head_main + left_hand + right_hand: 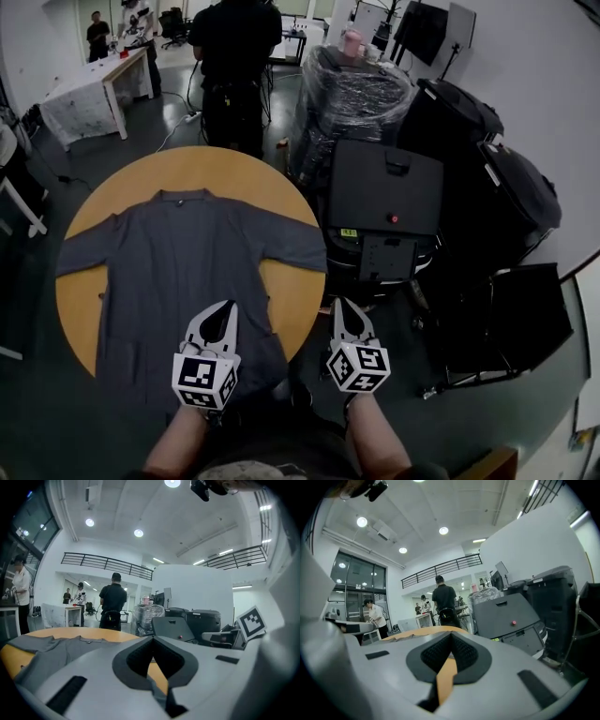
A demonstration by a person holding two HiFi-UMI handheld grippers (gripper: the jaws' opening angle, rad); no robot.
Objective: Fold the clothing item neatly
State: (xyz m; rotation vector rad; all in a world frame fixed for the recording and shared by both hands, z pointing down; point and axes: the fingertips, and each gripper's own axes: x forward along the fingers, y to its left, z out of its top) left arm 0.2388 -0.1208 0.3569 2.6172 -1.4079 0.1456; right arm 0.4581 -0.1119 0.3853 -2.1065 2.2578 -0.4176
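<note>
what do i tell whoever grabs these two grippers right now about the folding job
Left gripper: jaws shut, nothing clamped, low over the garment's near hem.
Right gripper: jaws shut, empty, by the table's near right edge, off the cloth.
Garment: dark grey, long-sleeved, spread flat on the round wooden table, collar at the far side, sleeves out to both sides, hem over the near edge.
Done: it is laid out flat; no fold shows.
Left: every fold, probably sleeves in first, then the body.
</note>
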